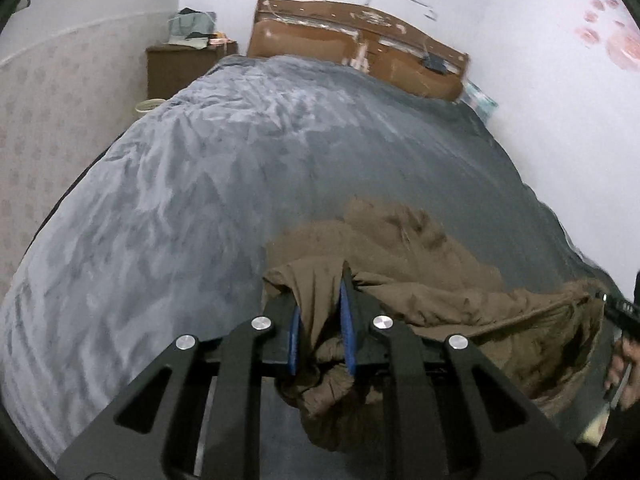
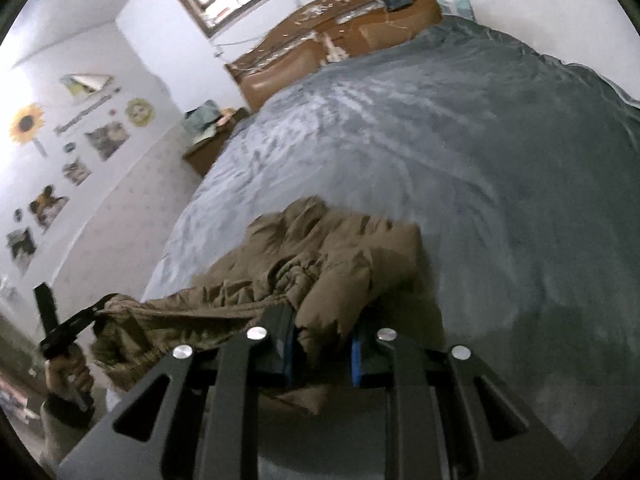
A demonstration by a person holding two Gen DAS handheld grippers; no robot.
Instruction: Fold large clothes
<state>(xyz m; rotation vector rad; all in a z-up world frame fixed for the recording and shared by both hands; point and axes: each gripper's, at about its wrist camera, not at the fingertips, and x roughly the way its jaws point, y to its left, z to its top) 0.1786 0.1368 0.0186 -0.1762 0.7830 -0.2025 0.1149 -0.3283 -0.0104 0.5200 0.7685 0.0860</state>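
A brown padded coat lies crumpled on the near part of the grey bed cover. My left gripper is shut on a bunched fold of its near edge, with cloth hanging down between the blue pads. In the right wrist view the coat is also pinched by my right gripper, shut on a thick fold. The hem stretches between the two grippers, lifted off the bed. The right gripper shows at the far right edge, and the left gripper at the lower left, held by a hand.
A worn brown headboard closes the far end of the bed. A wooden nightstand with clutter stands at its left, a pale bin below it. Walls run close along both sides. The grey cover spreads wide beyond the coat.
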